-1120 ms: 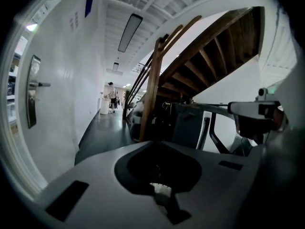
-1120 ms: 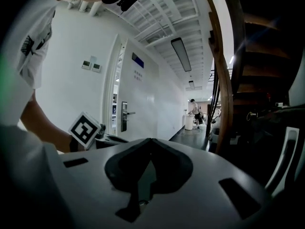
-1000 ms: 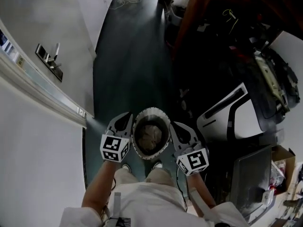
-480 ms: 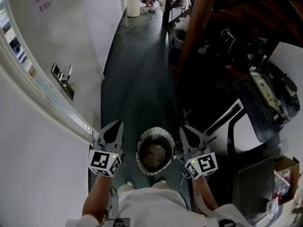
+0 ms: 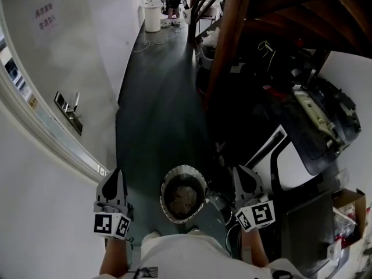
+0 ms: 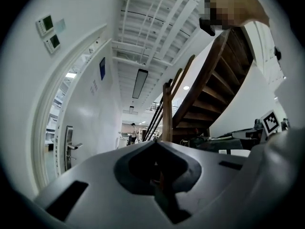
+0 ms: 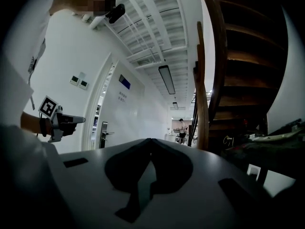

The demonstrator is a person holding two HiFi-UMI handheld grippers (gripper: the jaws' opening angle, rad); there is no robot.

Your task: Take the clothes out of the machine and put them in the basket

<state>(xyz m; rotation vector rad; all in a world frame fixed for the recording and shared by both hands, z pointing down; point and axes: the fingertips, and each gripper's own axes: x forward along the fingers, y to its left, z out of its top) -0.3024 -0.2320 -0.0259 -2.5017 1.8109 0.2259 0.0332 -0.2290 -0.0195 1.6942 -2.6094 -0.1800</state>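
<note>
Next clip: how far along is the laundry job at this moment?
Done: crumpled clothes lie in the basket on the floor. In hand: nothing; the left tongs and right tongs are shut and empty, one each side of the basket. Left: whether more clothes wait elsewhere cannot be seen here.

Office building corridor, door handle (image 5: 68, 108), wooden staircase (image 5: 229, 45), wall sign (image 5: 45, 17)

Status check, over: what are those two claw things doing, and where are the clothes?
Left gripper shut, empty. Right gripper shut, empty. Clothes lie in the basket on the floor below. Basket's mouth uncovered.
</note>
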